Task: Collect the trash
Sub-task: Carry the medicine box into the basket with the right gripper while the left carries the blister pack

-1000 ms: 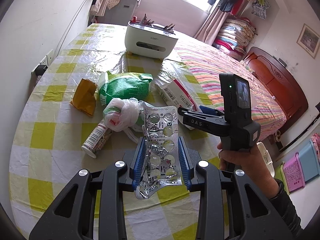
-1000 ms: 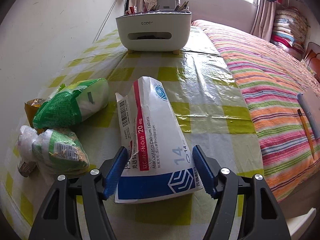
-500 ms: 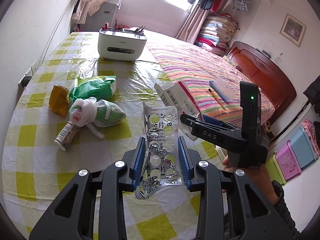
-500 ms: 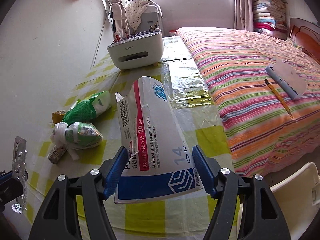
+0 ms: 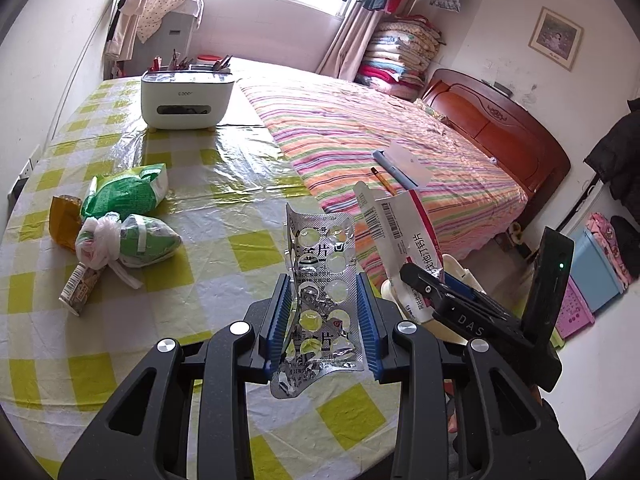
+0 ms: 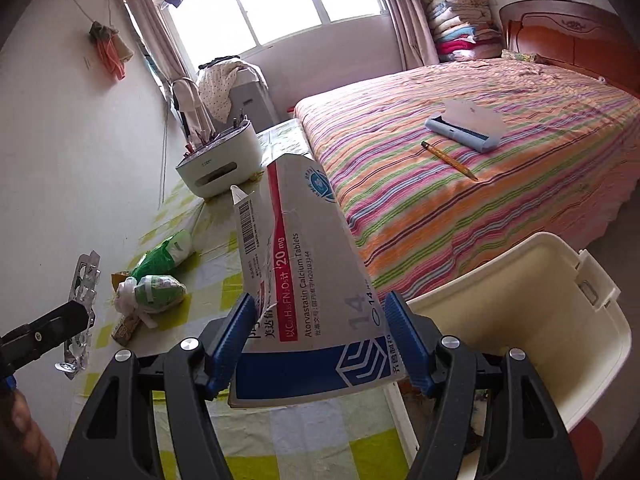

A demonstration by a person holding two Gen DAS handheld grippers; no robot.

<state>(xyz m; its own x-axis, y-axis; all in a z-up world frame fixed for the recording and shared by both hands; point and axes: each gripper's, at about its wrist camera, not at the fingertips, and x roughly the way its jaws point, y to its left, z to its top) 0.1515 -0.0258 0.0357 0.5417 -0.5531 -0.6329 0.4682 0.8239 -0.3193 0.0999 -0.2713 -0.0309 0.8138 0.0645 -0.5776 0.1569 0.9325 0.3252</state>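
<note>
The left gripper (image 5: pixel 323 320) clamped a crumpled silver blister pack (image 5: pixel 320 296) upright between its blue pads, above the yellow-checked table (image 5: pixel 224 256). To its right the right gripper (image 5: pixel 424 292) held a flattened medicine box (image 5: pixel 400 232). On the table lay green bags (image 5: pixel 132 192), a small bottle (image 5: pixel 80 288) and a white organizer (image 5: pixel 186 98).

A lived-in home bedroom: a bed (image 5: pixel 400 148) under a striped cover with a carved wooden headboard (image 5: pixel 500 120), folded quilts (image 5: pixel 400 52) stacked by the window (image 6: pixel 280 8). Clothes hang overhead, and a table (image 5: pixel 224 184) in a yellow-checked cloth stands just beside the bed
</note>
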